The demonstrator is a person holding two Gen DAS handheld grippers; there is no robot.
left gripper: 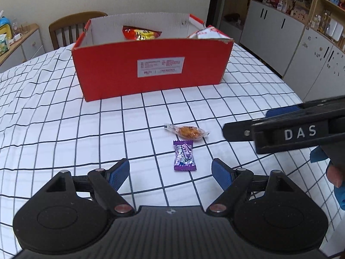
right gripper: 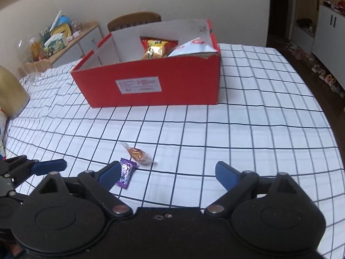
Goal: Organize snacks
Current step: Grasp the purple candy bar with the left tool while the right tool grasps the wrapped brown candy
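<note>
Two wrapped sweets lie on the checked tabletop (left gripper: 64,108), well short of the red cardboard box (left gripper: 151,73). "DAS" reads in white on the right claw (left gripper: 224,130), entering from 3 o'clock in the left wrist view; the box's white label (left gripper: 160,67) is too small to read. The purple candy (left gripper: 184,158), glossy with white script, runs 12 to 6 o'clock. The orange candy (left gripper: 187,132), in clear wrap, runs 10 to 4 o'clock, just beyond it. The left claw (left gripper: 170,172) is released and empty, the purple candy just ahead. The right claw is also released, empty. Inside the box sit a red snack bag (left gripper: 140,33) and a white packet (left gripper: 207,33).
</note>
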